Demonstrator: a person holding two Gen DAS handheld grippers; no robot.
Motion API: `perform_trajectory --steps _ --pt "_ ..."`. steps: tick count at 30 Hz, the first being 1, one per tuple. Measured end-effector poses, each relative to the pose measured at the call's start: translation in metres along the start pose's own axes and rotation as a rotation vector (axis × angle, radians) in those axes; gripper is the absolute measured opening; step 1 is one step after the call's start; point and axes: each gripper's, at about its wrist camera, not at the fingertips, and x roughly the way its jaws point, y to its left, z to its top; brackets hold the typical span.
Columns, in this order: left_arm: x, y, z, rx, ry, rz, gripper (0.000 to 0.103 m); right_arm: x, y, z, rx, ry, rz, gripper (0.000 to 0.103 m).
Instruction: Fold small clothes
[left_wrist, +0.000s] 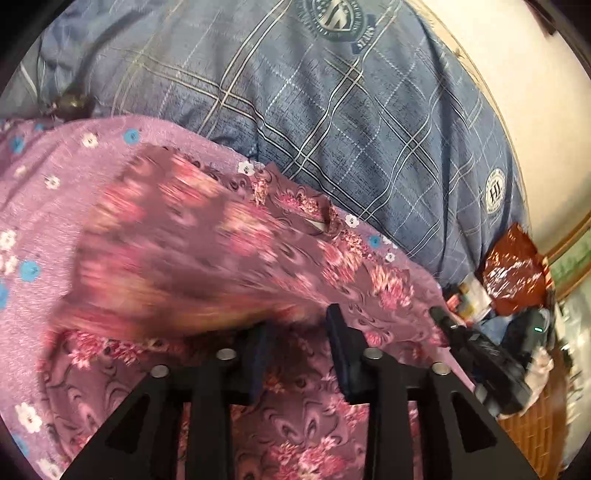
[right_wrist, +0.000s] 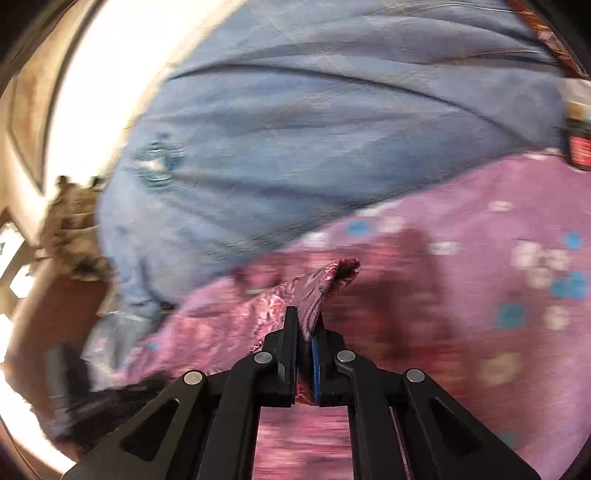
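A small maroon garment with pink flowers (left_wrist: 207, 243) lies on a purple flowered sheet (left_wrist: 44, 206). Part of it is blurred by motion. My left gripper (left_wrist: 299, 325) is open, its fingers apart just over the garment's near part. My right gripper (right_wrist: 304, 325) is shut on a fold of the same garment (right_wrist: 325, 280), which rises in a peak from between the pads. The right gripper's black body also shows in the left wrist view (left_wrist: 480, 354) at the garment's right edge.
A blue plaid blanket (left_wrist: 332, 110) is bunched up behind the sheet; it also shows in the right wrist view (right_wrist: 295, 129). A red foil bag (left_wrist: 513, 273) and clutter sit at the right. A pale wall (left_wrist: 517, 74) stands behind.
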Motion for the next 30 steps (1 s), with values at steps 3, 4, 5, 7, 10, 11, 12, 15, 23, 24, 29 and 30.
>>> perform_trajectory --steps 3,4,5,7,10,11,12,15,23,24,29,30 --pt "-0.016 0.0 -0.008 -0.012 -0.006 -0.025 0.041 0.014 -0.038 -0.009 0.063 0.06 -0.078 0.006" --pt "-0.024 0.005 -0.007 -0.023 -0.027 -0.012 0.042 0.017 -0.046 -0.012 0.094 0.073 -0.071 0.009" --pt "-0.033 0.013 -0.006 -0.038 -0.046 -0.001 0.045 0.017 -0.05 -0.014 0.117 0.069 -0.053 0.011" --pt "-0.041 0.029 -0.002 -0.095 -0.089 0.047 0.052 0.013 -0.052 -0.013 0.149 0.051 -0.013 0.015" --pt "-0.033 0.043 -0.006 -0.097 -0.011 0.206 0.039 0.017 -0.055 -0.009 0.188 0.086 0.017 0.021" --pt "-0.03 0.046 -0.007 -0.1 0.009 0.222 0.021 0.018 -0.049 -0.006 0.165 0.096 0.004 0.016" --pt "-0.027 0.05 -0.009 -0.102 0.03 0.253 0.019 0.013 -0.042 -0.003 0.135 0.08 0.018 0.006" --pt "-0.027 0.054 -0.013 -0.1 0.057 0.325 0.019 -0.008 -0.023 0.001 0.038 0.009 0.055 0.006" --pt "-0.089 0.079 -0.009 -0.231 0.036 0.271 0.023 -0.026 -0.043 -0.013 0.078 0.134 -0.036 0.014" --pt "-0.097 0.085 -0.01 -0.25 0.041 0.281 0.023 -0.038 -0.043 -0.016 0.081 0.125 -0.017 0.018" --pt "-0.129 0.097 -0.04 -0.302 0.102 0.28 0.029 -0.081 -0.047 -0.048 0.088 0.15 0.026 0.028" --pt "-0.129 0.095 -0.05 -0.298 0.139 0.273 0.03 -0.087 -0.05 -0.054 0.092 0.149 0.024 0.029"
